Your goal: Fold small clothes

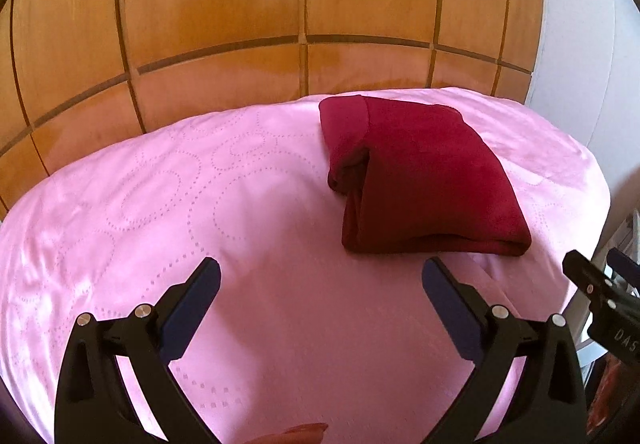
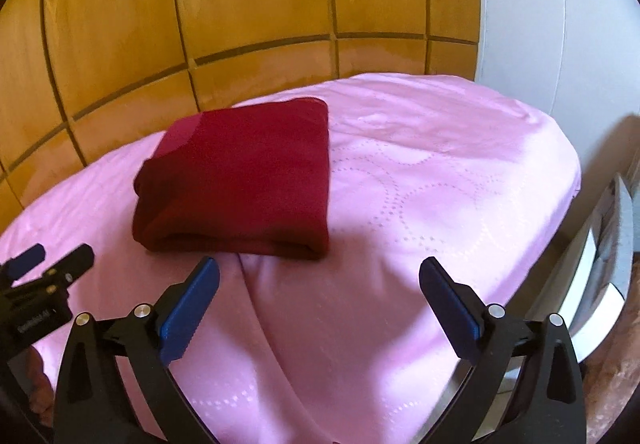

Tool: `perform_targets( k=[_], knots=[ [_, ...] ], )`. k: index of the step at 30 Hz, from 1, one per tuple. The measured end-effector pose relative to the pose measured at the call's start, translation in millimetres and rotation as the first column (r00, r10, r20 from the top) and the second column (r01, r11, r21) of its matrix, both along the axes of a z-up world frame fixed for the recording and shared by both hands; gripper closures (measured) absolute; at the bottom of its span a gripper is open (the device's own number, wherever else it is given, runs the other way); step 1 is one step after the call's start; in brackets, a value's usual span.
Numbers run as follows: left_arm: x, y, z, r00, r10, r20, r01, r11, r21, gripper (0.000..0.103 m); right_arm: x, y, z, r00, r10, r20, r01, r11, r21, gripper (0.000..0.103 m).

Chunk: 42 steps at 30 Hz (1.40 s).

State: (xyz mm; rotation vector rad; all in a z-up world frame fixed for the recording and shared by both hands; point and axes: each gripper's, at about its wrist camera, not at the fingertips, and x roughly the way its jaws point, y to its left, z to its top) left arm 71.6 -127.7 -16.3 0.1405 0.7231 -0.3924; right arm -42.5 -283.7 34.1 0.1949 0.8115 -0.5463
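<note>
A dark red garment (image 1: 420, 176) lies folded into a compact rectangle on the pink bedspread (image 1: 200, 204). It also shows in the right wrist view (image 2: 244, 176). My left gripper (image 1: 320, 276) is open and empty, held above the bedspread just short of the garment's near edge. My right gripper (image 2: 320, 276) is open and empty, also just short of the near edge and to its right. Each gripper shows at the edge of the other's view: the right one (image 1: 600, 284), the left one (image 2: 48, 264).
A wooden panelled wall (image 1: 280, 4) stands behind the bed. A white wall (image 2: 540, 24) is at the right. The bed's right edge (image 2: 560, 212) drops off beside white furniture (image 2: 600, 256).
</note>
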Motion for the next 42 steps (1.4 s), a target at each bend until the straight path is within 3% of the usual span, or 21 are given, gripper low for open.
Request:
perform_targets(
  k=[9, 42],
  knots=[
    [-12, -7, 2, 0.999, -0.026, 0.021, 0.025, 0.999, 0.027, 0.002, -2, 0, 2, 1.000, -0.001, 0.003, 0.001, 1.000, 0.017, 0.004],
    [-9, -4, 0, 1.000, -0.018, -0.025, 0.018, 1.000, -0.001, 0.002, 0, 4, 3, 1.000, 0.018, -0.006, -0.018, 1.000, 0.003, 0.004]
  ],
)
